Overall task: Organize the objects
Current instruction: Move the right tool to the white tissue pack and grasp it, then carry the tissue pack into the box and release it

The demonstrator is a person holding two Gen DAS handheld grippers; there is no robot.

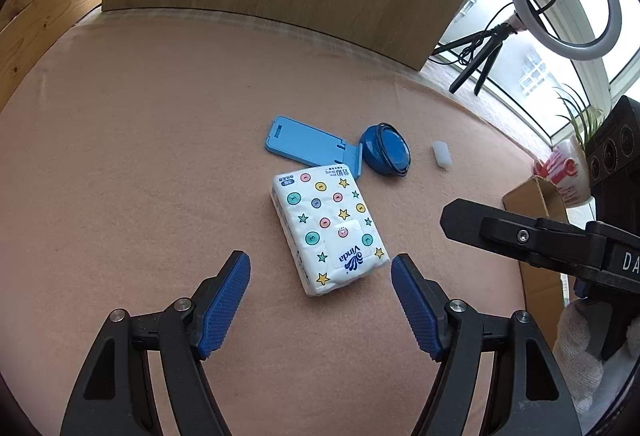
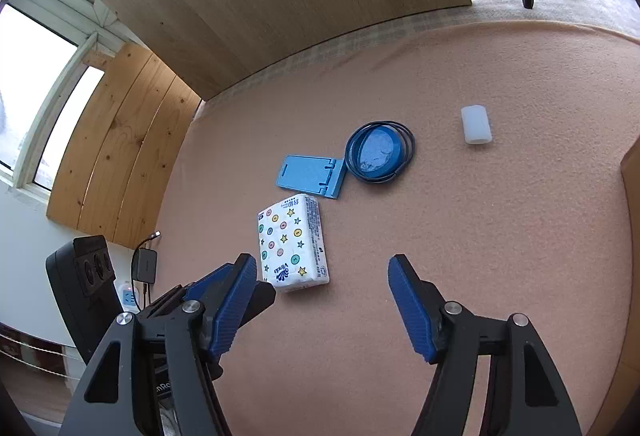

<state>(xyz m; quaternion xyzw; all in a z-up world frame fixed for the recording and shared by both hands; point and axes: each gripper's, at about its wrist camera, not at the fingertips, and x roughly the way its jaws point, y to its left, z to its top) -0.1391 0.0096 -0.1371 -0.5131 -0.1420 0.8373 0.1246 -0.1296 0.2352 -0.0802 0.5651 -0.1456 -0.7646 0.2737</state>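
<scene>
Four small things are scattered near the middle of a pink felt-covered table, presumably laid out loose so that they can be gathered one by one. A tissue pack printed with dots and stars is lying flat, nearest to both tools; just beyond it a blue phone stand is folded open on the cloth, with a round blue case wrapped in a dark cord touching or nearly touching its far end. A small white block is set apart to the right of these. The left gripper is held spread wide and empty, low over the near end of the tissue pack, which sits roughly between its blue pads; this is judged to be an approach for a grasp across the pack's width. The right gripper is likewise parted and empty, kept beside the pack. A cardboard box at the table's right edge is probably the destination.
</scene>
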